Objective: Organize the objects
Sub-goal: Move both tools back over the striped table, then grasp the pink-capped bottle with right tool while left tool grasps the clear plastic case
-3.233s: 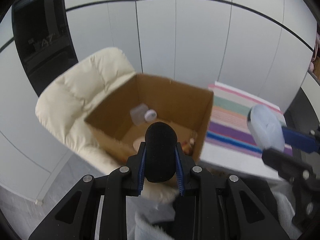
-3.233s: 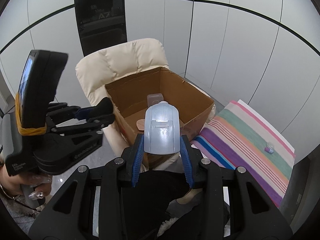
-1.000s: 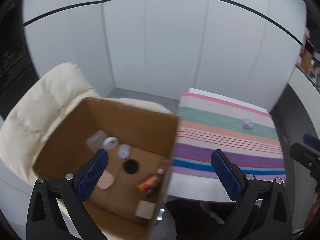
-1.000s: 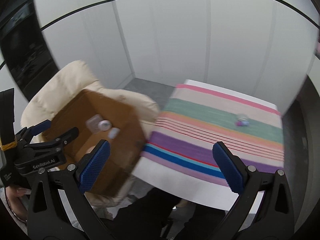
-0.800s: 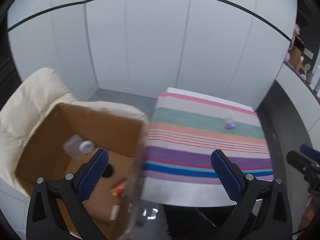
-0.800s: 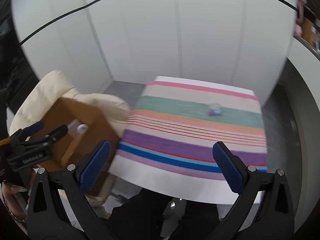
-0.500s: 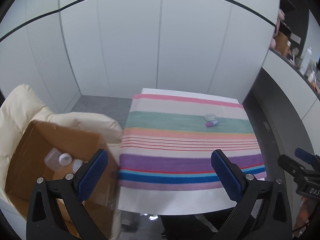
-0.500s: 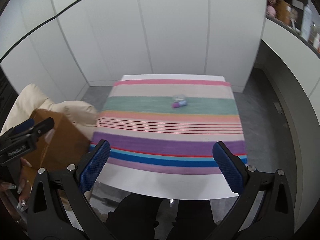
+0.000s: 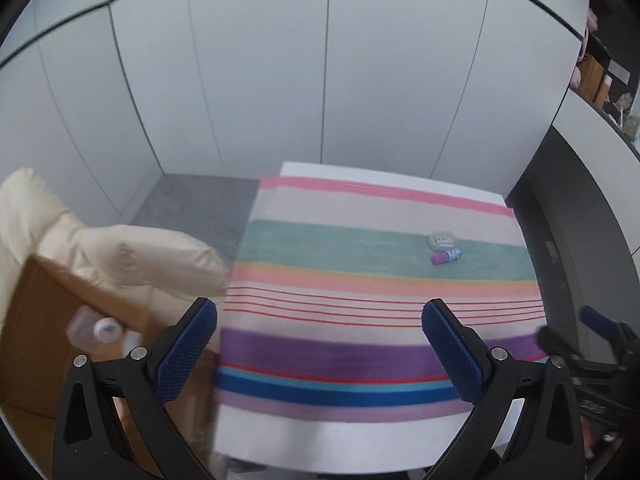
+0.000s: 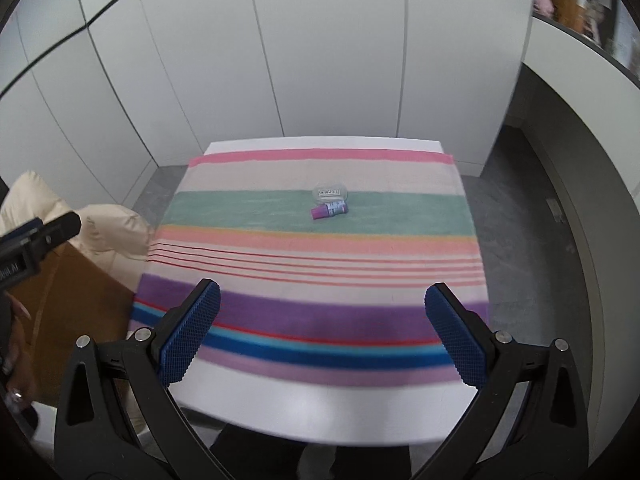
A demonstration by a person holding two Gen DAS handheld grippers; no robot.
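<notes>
Both tongs spread wide, empty — right gripper (image 10: pixel 322 334), left gripper (image 9: pixel 320 346). Small purple bottle (image 10: pixel 329 211) and clear container (image 10: pixel 330 192), touching, lie well ahead of both — right of left's centreline.

Matt woven striped cloth (image 10: pixel 320 248); brown cardboard box (image 9: pixel 36 304).

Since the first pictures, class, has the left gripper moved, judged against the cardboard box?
Yes. The left gripper, open now, has swung right, off the cardboard box and over the striped cloth.
</notes>
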